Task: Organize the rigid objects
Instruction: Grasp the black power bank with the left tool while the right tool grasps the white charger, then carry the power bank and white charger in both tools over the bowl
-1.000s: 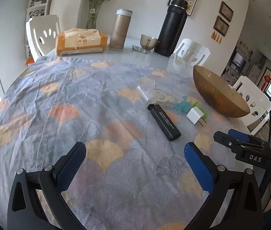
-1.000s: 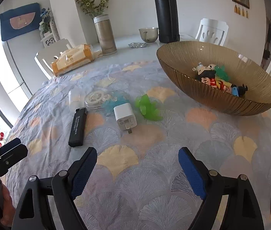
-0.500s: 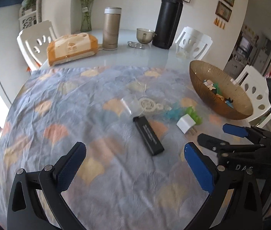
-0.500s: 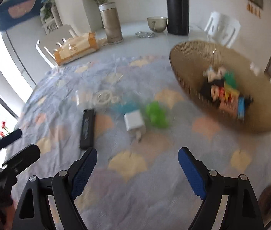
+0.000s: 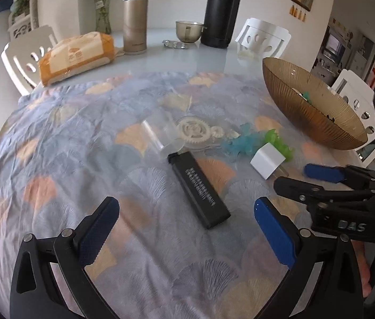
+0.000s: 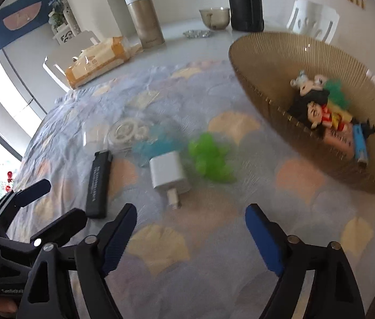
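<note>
A black rectangular device (image 5: 198,188) (image 6: 98,183) lies on the patterned cloth. Beside it lie a white charger plug (image 5: 267,163) (image 6: 169,176), a green toy (image 5: 277,143) (image 6: 211,158), a blue toy (image 5: 240,143) (image 6: 153,146), white gears (image 5: 195,130) (image 6: 127,131) and a clear tube (image 5: 158,138). My left gripper (image 5: 186,228) is open and empty just before the black device. My right gripper (image 6: 190,232) is open and empty just before the plug; it also shows in the left wrist view (image 5: 297,178). The amber bowl (image 5: 288,98) (image 6: 264,61) holds several small toys (image 6: 328,117).
At the table's far side stand a tissue pack (image 5: 77,55) (image 6: 97,61), a gold flask (image 5: 135,21) (image 6: 145,21), a black thermos (image 5: 222,8) (image 6: 244,0), a small metal cup (image 5: 188,30) (image 6: 214,18) and a vase with flowers (image 5: 102,8). White chairs (image 5: 263,38) surround the table.
Both grippers have moved forward and lower toward the objects: the left toward the black device, the right toward the plug. Both stay open.
</note>
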The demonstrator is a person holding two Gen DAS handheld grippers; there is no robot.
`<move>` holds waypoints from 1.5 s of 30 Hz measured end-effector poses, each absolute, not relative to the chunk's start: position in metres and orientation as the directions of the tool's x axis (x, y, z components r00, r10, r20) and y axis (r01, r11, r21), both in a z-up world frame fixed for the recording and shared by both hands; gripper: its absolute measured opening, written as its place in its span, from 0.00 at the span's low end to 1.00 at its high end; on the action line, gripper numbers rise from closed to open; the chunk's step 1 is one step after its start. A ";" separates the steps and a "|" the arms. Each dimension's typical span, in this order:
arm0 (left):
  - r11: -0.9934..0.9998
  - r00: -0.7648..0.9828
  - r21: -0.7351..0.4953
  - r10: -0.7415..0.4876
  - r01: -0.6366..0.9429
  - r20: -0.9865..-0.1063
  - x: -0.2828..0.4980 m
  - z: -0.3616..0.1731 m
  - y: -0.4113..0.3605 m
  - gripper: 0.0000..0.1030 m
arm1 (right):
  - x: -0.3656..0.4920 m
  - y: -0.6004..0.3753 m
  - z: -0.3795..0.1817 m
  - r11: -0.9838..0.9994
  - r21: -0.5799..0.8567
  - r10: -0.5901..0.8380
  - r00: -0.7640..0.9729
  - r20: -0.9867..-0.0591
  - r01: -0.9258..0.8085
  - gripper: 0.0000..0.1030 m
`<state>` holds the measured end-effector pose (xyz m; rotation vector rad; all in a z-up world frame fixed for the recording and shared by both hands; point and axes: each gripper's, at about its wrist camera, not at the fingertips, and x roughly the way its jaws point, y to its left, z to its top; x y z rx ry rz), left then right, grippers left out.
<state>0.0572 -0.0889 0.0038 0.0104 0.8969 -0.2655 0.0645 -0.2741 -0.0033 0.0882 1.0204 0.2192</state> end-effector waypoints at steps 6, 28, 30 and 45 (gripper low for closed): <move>0.970 0.552 -0.100 -0.210 0.223 -0.807 0.079 -0.012 -0.098 0.72 | 0.076 -0.272 -0.007 0.968 0.210 0.251 0.502 -0.828 -0.139 0.47; 0.946 0.557 -0.099 -0.265 0.309 -0.787 0.043 -0.005 -0.100 0.21 | 0.062 -0.256 -0.004 0.973 0.175 0.229 0.529 -0.817 -0.151 0.27; 0.939 0.548 -0.114 -0.285 0.324 -0.786 0.028 -0.003 -0.094 0.21 | 0.046 -0.259 -0.002 0.968 0.189 0.249 0.530 -0.810 -0.166 0.27; 0.905 0.499 -0.113 -0.326 0.411 -0.803 -0.009 -0.007 -0.086 0.57 | -0.003 -0.255 -0.008 0.929 0.152 0.318 0.521 -0.792 -0.336 0.50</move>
